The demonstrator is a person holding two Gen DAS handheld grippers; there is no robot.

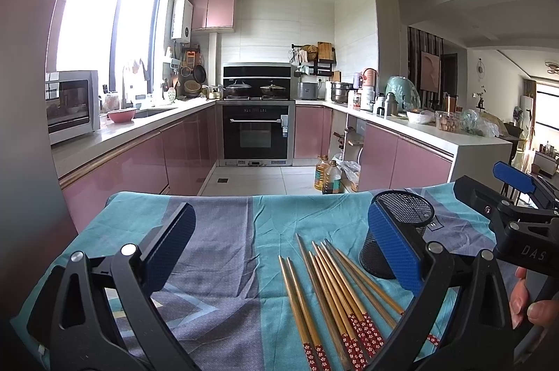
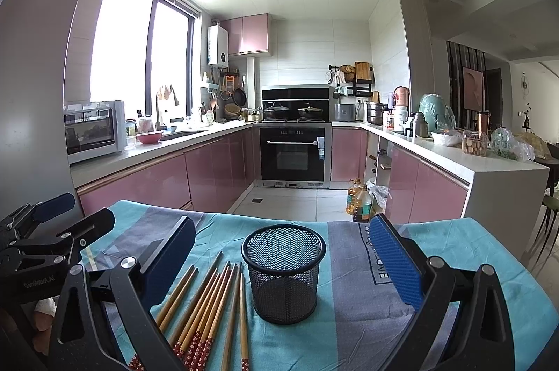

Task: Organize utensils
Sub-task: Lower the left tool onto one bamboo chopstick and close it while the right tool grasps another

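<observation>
Black gripper arms fill the lower corners of both views. In the left wrist view the left gripper (image 1: 279,252) is spread wide, its blue pads (image 1: 171,245) holding nothing, above the bamboo chopsticks (image 1: 332,297) lying loose at lower centre on the teal and grey cloth (image 1: 216,266). The black mesh cup (image 1: 401,224) stands upright just right of them, partly behind the right-hand pad. In the right wrist view the right gripper (image 2: 283,262) is equally wide and empty, the cup (image 2: 283,273) centred between its pads, chopsticks (image 2: 206,304) beside it at lower left. Readable writing: "LOVE" on the cloth, "GenRobot.AI" on the left gripper's body at left edge, "DAS" at the left view's right edge.
</observation>
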